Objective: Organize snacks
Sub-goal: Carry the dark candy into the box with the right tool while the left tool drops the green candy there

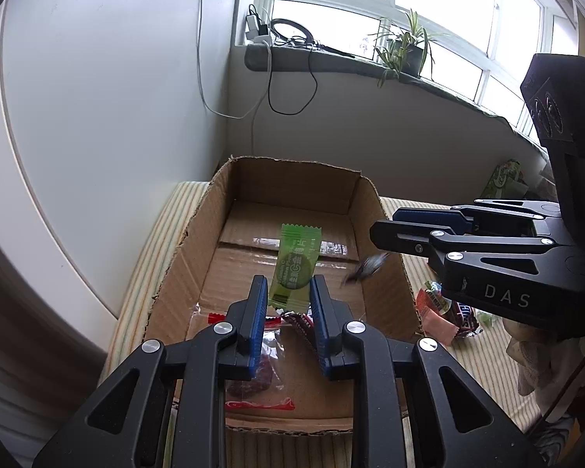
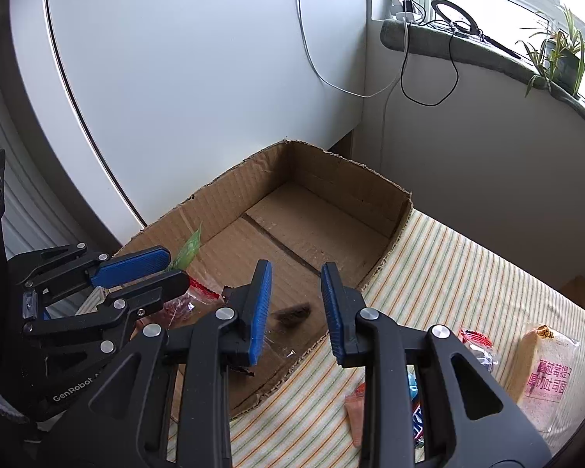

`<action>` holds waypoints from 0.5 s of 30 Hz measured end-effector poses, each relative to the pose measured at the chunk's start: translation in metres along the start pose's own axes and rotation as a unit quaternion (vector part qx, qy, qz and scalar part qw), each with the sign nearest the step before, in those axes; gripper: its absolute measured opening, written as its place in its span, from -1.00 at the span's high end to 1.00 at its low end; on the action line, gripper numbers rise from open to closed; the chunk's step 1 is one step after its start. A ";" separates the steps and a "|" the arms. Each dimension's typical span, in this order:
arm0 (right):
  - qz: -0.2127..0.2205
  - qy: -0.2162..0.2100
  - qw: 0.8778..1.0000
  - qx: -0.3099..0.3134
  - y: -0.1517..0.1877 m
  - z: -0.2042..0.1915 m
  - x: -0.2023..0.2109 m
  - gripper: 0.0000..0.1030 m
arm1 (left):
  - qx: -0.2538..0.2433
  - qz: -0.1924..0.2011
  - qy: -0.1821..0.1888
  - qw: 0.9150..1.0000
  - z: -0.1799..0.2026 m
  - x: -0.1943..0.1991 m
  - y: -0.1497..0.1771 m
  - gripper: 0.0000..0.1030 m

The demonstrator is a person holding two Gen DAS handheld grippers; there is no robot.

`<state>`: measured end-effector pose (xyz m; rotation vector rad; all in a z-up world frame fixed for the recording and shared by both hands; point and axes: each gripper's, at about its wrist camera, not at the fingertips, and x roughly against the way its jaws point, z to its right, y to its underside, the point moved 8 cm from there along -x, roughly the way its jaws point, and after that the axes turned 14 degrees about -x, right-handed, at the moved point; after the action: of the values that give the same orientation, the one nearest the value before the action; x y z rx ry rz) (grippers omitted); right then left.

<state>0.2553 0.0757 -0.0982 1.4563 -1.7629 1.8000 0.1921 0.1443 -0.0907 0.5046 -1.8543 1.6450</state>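
Note:
An open cardboard box [image 1: 191,234] sits on a striped cloth; it also shows in the right wrist view [image 2: 394,214]. My left gripper [image 1: 286,292] is open over the box, with a green snack packet [image 1: 294,269] loose between its fingers, in mid-air. In the right wrist view the packet [image 2: 189,251] shows beside the left gripper [image 2: 152,269]. My right gripper [image 2: 296,284] is open over the box's near right wall. A small dark, blurred snack [image 2: 292,314] is falling below it; it also shows in the left wrist view [image 1: 364,267]. Red-edged clear packets [image 1: 253,386] lie in the box.
More snacks lie on the striped cloth [image 2: 448,257] right of the box: a bread pack [image 2: 546,378], a red-topped packet [image 2: 477,345], an orange packet [image 2: 355,409]. White wall panel at left. A windowsill with cables and a plant [image 1: 405,50] stands behind.

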 end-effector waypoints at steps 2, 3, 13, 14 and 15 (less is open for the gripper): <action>0.000 -0.001 1.000 0.000 0.000 -0.001 0.000 0.47 | 0.001 -0.001 0.000 1.000 0.000 0.000 0.000 0.58; 0.001 -0.001 1.000 0.000 -0.001 -0.001 0.001 0.47 | 0.001 -0.002 -0.001 1.000 0.000 0.000 0.000 0.58; 0.020 0.008 1.000 -0.009 0.000 0.010 0.020 -0.38 | 0.007 0.002 -0.005 1.000 0.001 0.005 -0.002 0.15; 0.024 0.009 1.000 -0.010 0.000 0.012 0.023 -0.41 | 0.005 0.003 -0.004 1.000 0.003 0.007 -0.003 0.15; 0.026 0.010 1.000 -0.011 0.000 0.014 0.026 -0.41 | 0.005 0.004 -0.004 1.000 0.004 0.008 -0.003 0.15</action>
<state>0.2496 0.0516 -0.0822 1.3904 -1.8214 1.8078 0.1876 0.1407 -0.0832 0.5090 -1.8572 1.6593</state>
